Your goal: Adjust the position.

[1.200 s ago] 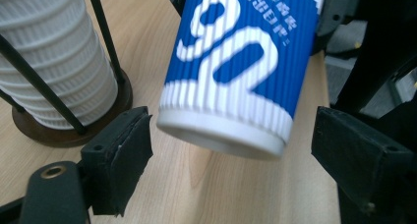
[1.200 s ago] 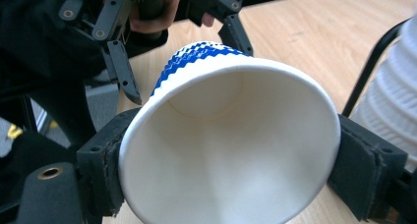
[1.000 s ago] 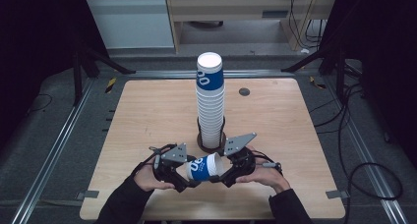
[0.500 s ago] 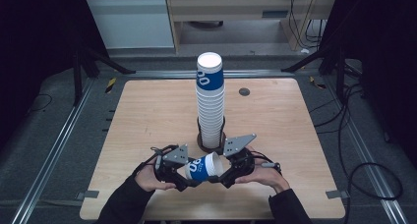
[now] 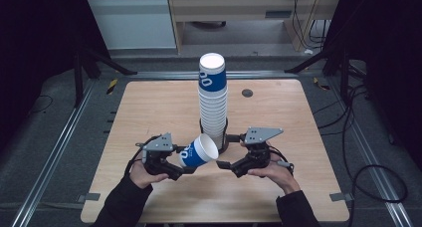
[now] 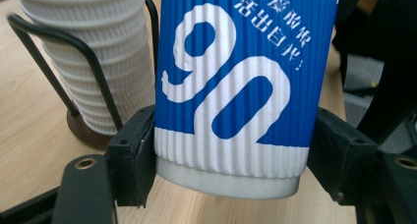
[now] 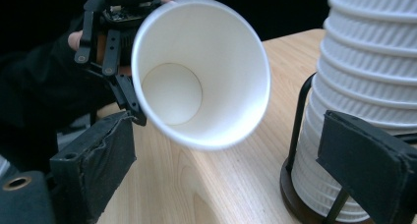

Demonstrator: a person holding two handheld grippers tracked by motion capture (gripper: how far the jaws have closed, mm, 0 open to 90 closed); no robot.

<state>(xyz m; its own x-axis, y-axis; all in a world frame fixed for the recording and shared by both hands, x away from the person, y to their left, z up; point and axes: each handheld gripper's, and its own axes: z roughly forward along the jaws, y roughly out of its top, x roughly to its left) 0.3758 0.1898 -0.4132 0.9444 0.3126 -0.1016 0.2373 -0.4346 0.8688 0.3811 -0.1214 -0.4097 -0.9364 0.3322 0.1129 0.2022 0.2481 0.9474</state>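
Wooden surface: left gripper fingers clamp the blue cup sideways, mouth facing the right gripper, whose fingers have just been opening, empty.

Counts:
- One loose blue-and-white paper cup, lying sideways.
- One tall stack of paper cups; the number of cups in it cannot be told.
- One black wire cup holder.
- Two hand-held grippers: left hand-held gripper, right hand-held gripper.
- One wooden desk.
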